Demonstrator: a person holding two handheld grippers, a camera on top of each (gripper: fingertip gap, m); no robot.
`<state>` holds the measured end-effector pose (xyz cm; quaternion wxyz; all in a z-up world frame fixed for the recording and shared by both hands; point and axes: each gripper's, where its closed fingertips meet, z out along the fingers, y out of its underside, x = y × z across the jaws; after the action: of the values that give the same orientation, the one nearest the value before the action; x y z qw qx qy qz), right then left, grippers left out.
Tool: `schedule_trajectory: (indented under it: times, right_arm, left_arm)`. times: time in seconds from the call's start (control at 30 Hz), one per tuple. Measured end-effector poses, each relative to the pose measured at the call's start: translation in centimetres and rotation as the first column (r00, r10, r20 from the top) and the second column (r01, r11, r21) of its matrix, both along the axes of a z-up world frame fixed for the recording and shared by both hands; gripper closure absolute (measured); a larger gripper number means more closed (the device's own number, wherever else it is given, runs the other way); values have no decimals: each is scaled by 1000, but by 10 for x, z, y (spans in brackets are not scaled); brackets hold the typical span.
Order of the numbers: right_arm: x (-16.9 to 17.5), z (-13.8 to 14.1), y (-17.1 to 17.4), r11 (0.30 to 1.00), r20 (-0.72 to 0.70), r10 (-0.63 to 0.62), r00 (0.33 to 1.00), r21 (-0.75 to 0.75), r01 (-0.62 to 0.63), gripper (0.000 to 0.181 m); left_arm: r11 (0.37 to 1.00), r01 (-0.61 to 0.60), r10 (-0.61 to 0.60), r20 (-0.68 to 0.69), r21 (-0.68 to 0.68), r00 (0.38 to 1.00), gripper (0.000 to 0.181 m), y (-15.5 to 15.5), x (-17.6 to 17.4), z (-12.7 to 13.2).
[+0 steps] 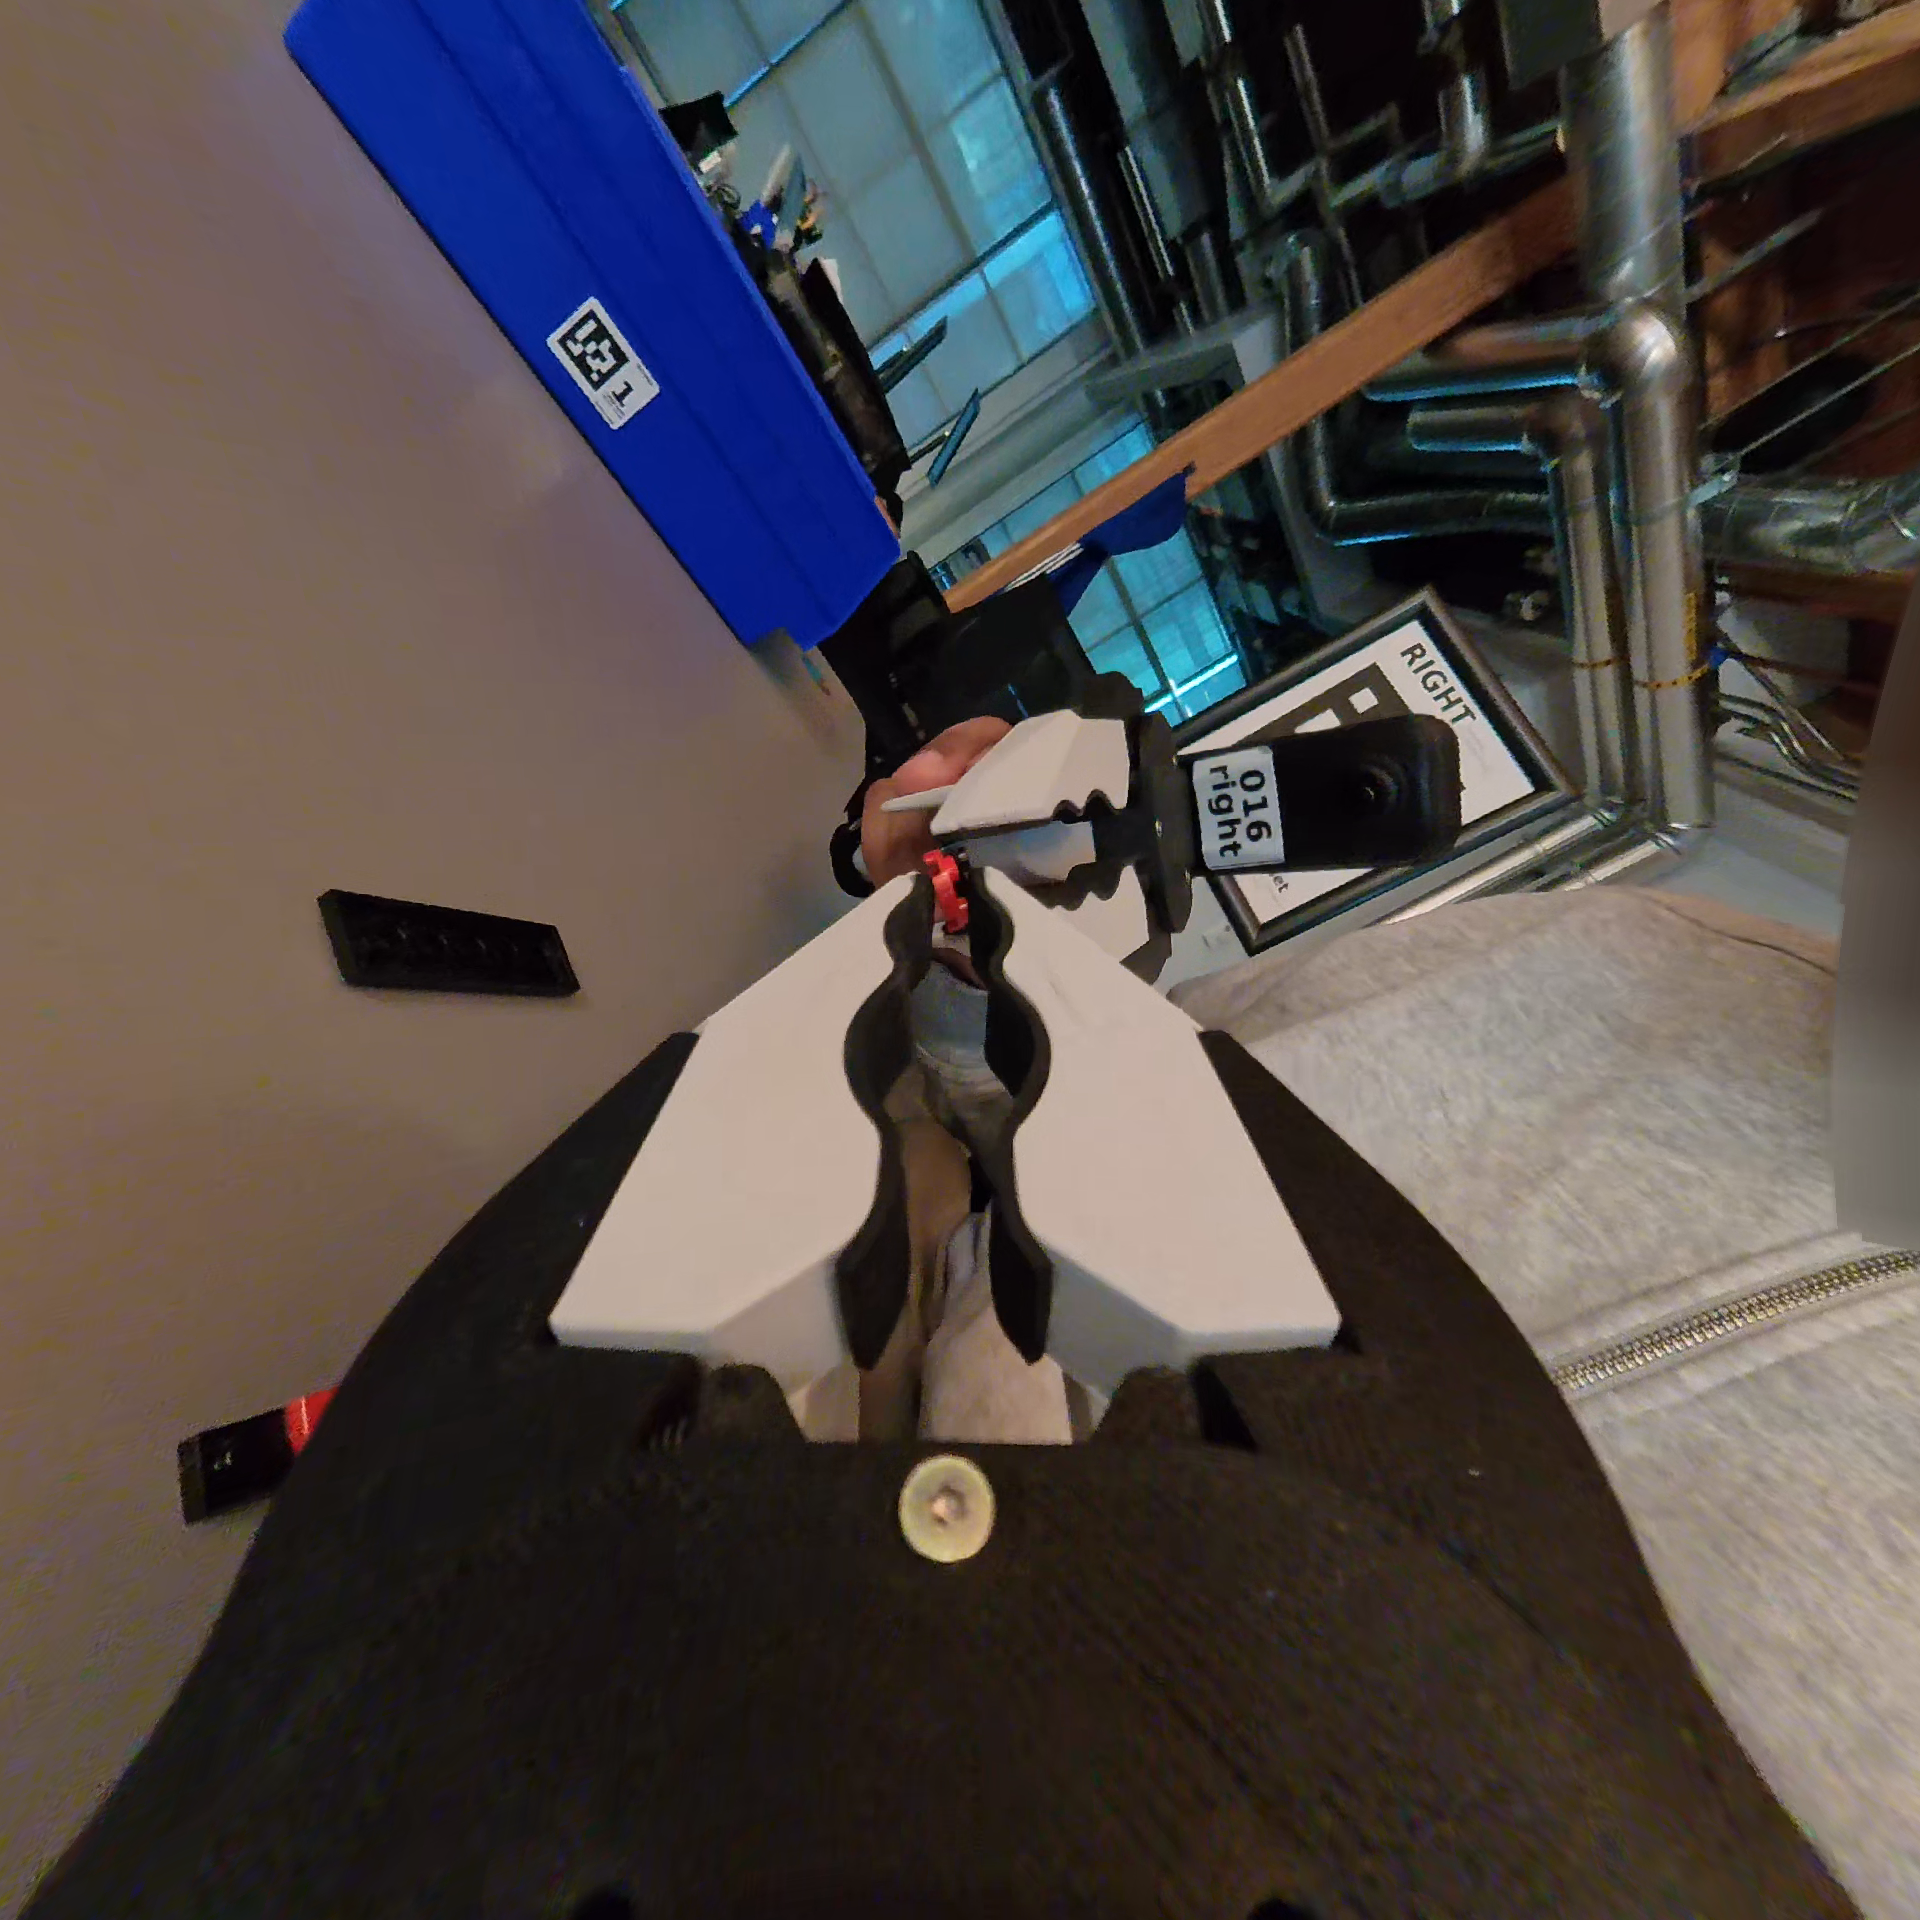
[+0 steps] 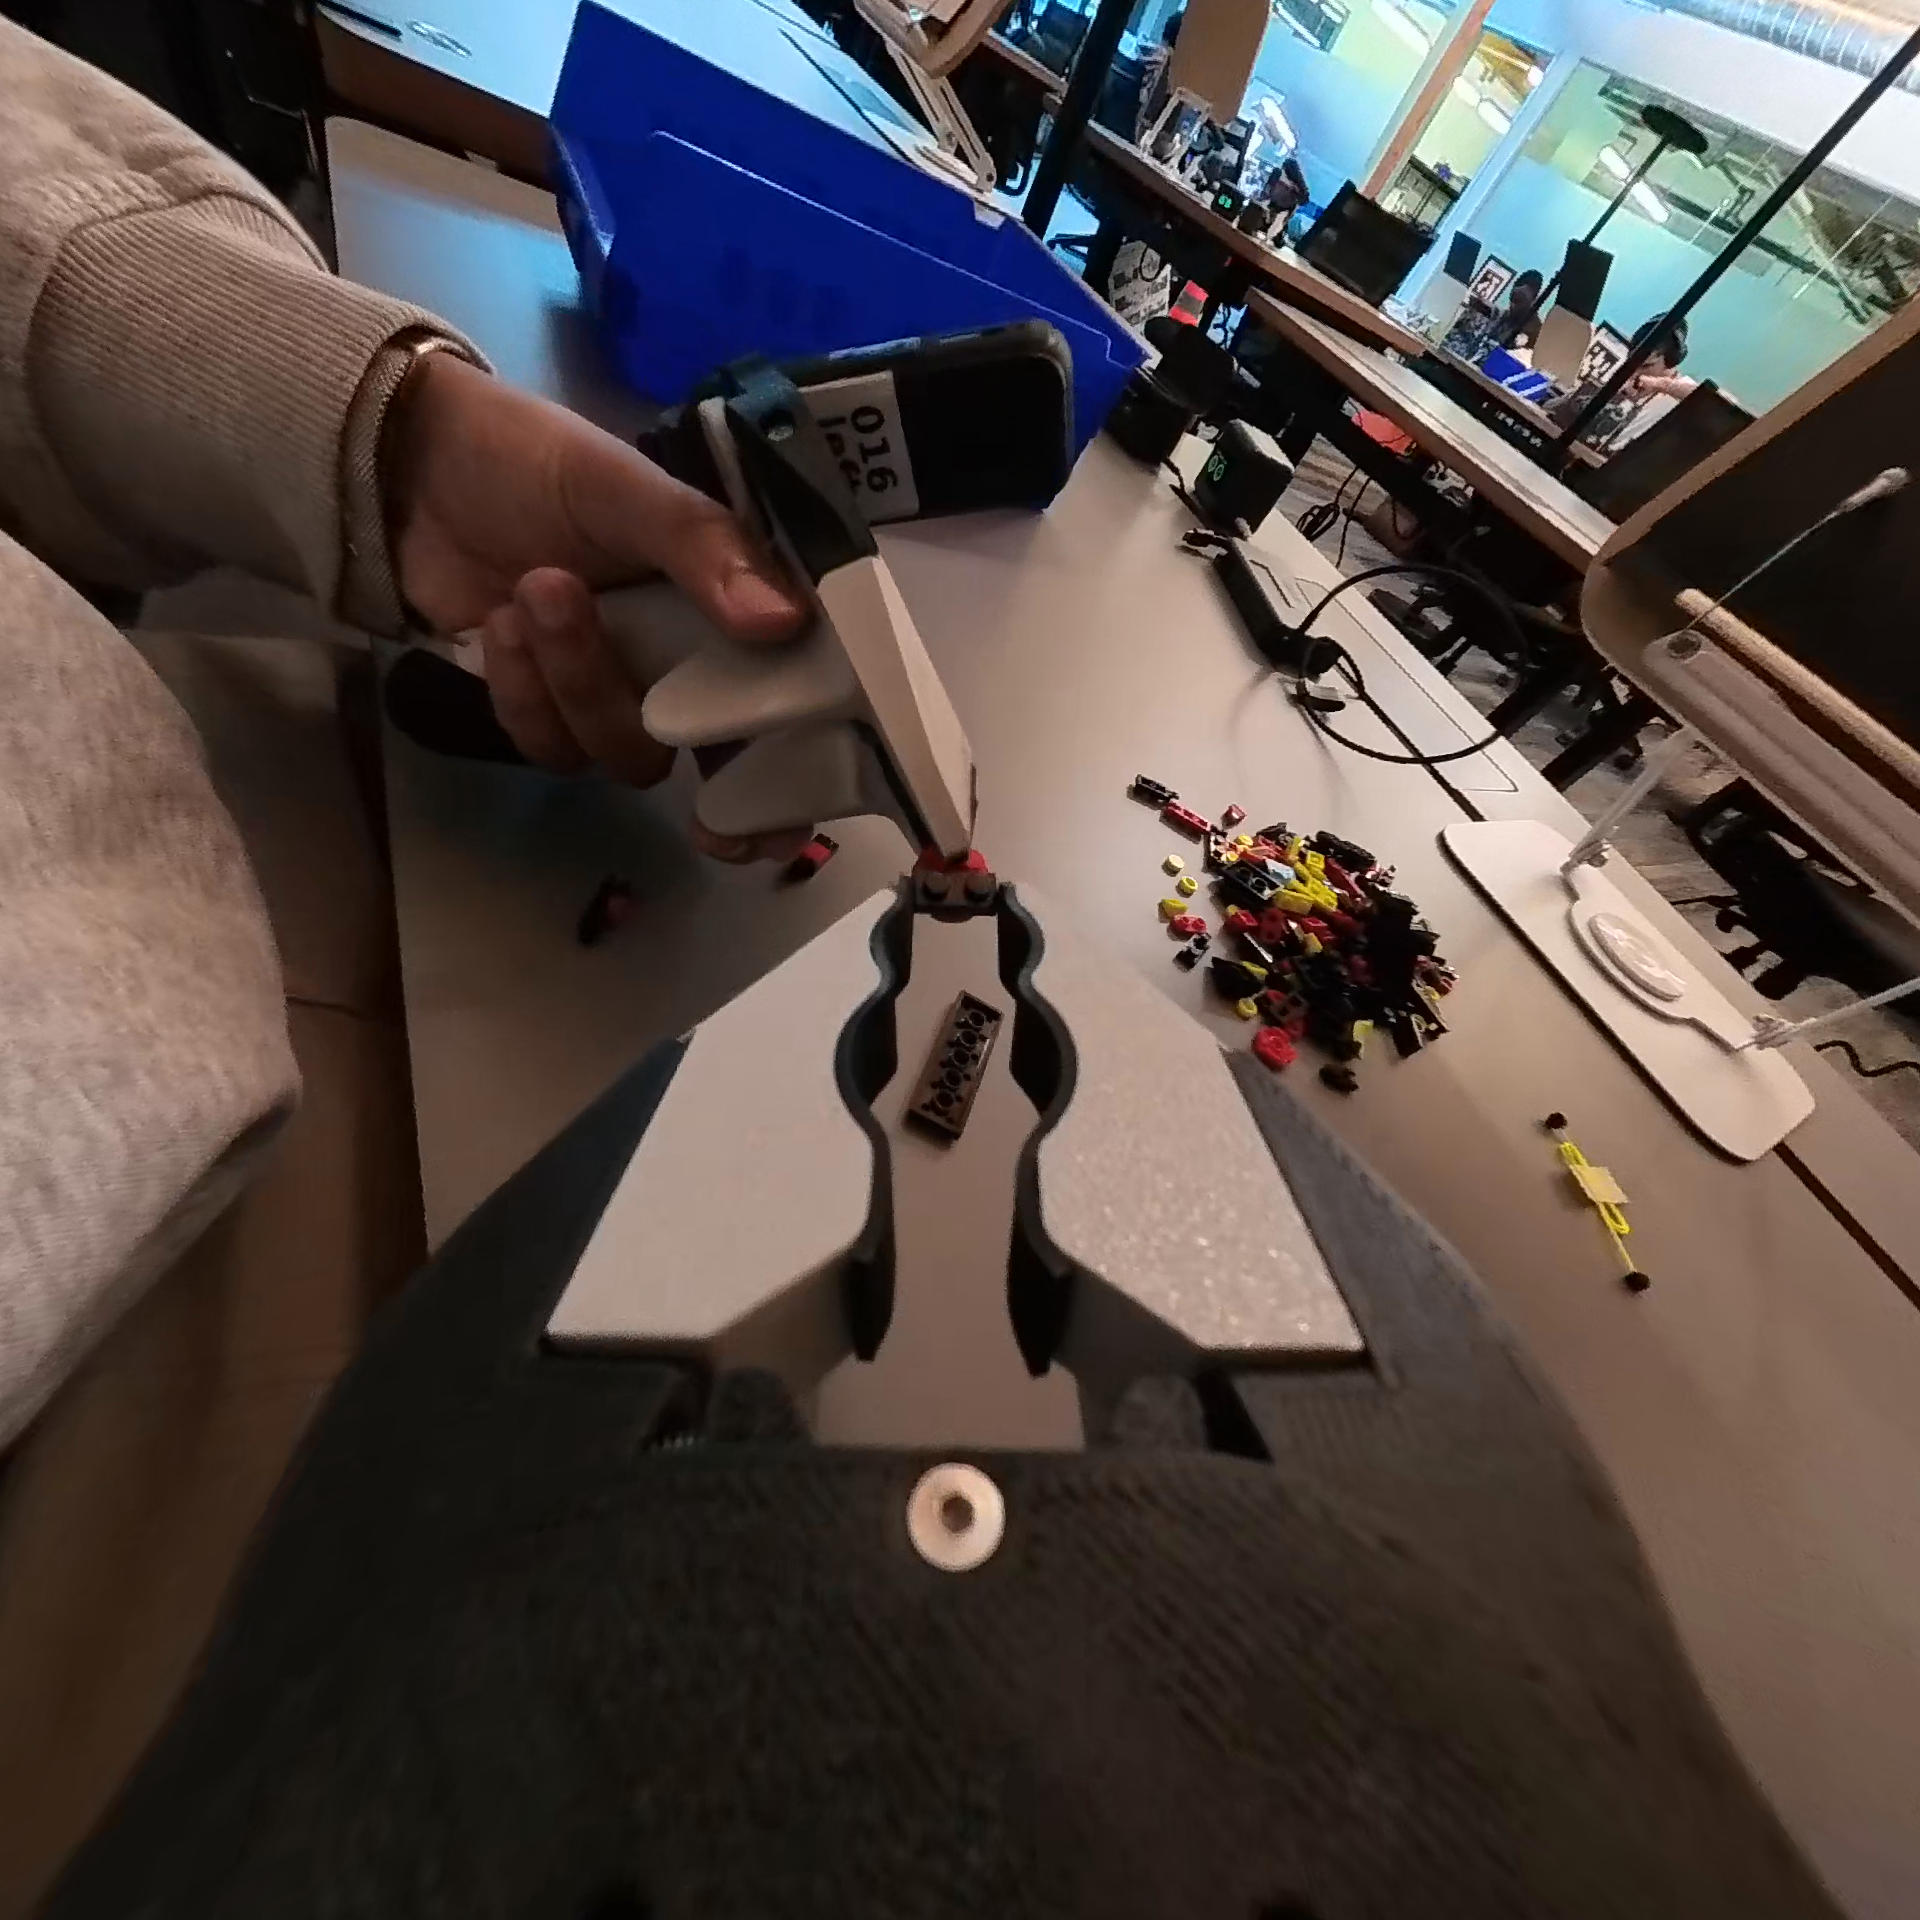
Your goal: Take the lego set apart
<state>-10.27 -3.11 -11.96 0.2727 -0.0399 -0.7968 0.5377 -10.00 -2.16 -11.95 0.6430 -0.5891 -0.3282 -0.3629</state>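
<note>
A small lego assembly, red on top (image 2: pixel 945 860) and dark studded below (image 2: pixel 958 891), is held in the air between both grippers. My right gripper (image 2: pixel 956 902) is shut on its dark lower part. My left gripper (image 2: pixel 951 844) comes down from above, shut on the red top. In the left wrist view the red piece (image 1: pixel 943 883) sits at my left gripper's tips (image 1: pixel 948 906), with the right gripper (image 1: pixel 930 836) just beyond. A long black plate (image 2: pixel 954 1065) lies on the table below; it also shows in the left wrist view (image 1: pixel 447 945).
A pile of red, yellow and black pieces (image 2: pixel 1320 935) lies to the right on the grey table (image 2: pixel 1143 644). A yellow axle piece (image 2: pixel 1595 1195) lies further right. A blue bin (image 2: pixel 831 260) stands behind. A white stand base (image 2: pixel 1621 966) is at the right. Small red-black bits (image 2: pixel 608 904) lie left. The tips of both grippers are at nearly the same place. The long black plate (image 2: pixel 954 1065) sits 9 cm or so from the ends of my left fingers. Look for it in the left wrist view (image 1: pixel 446 954) too.
</note>
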Motion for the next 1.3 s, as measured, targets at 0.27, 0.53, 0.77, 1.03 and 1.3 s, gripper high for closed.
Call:
schedule_trajectory:
  times: [0.27,0.53,0.77,1.03,1.3]
  right_arm:
    - [1,-2,-6,1000,37,23,999,-22,-22,167]
    - [-4,-5,-10,997,-64,-34,997,66,38,168]
    - [-7,-7,-13,980,-151,-88,985,163,113,168]
    - [14,29,-35,982,-325,-81,942,137,132,169]
    - [-9,25,-13,989,-6,-106,994,-104,105,167]
  left_arm:
    - [1000,15,-16,-39,-25,999,178,0,2,0]
    - [999,-9,9,-1,-42,1000,178,0,-2,-4]
    - [995,-36,35,-12,-91,999,178,0,-5,-6]
    - [978,-162,157,-45,-129,987,178,-10,-22,-2]
    - [957,-238,217,-140,-164,966,178,-19,-32,-4]
